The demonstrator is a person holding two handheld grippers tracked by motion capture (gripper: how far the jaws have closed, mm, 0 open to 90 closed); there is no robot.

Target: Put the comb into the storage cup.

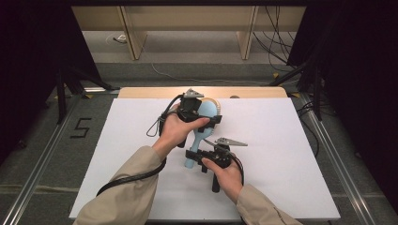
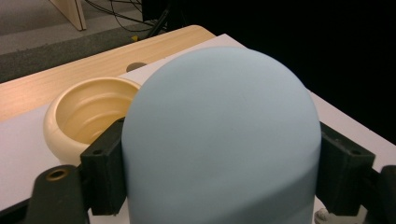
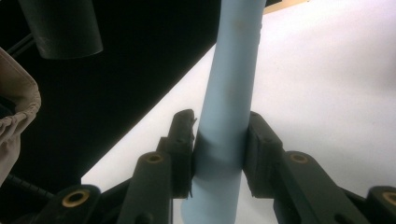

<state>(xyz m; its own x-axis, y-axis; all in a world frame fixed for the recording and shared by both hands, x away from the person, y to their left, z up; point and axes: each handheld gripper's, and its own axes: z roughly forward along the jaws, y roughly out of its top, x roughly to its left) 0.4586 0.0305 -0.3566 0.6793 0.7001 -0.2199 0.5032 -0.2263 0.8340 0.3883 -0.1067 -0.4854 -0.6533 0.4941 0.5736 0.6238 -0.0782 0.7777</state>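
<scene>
Pale-blue plastic brush, paddle head and round handle, is held off the white surface between both claws, near mid-surface. Left claw has its jaws either side of the wide head; in the left gripper view the black pads sit against the head's flanks, so it is closed on the brush head at a wide span. Right claw is clamped tight on the handle near its end; in the right gripper view both pads press the blue shaft.

Risks as I read them:
- The head is smooth and domed, and the left pads bite only its lower flanks. If the grip is light, the head could squirt out upward or twist.
- The right claw grips close to the handle tip. A small slide along the shaft and it is off the end.
- Two rigid grips on one part: hands moving out of sync would lever the handle or pop one grip.
- The cream bowl sits just beyond the head. Pushing forward or dipping could knock it toward the surface's wooden far edge.
- The left cable trails across the surface and may snag on a swing.
</scene>
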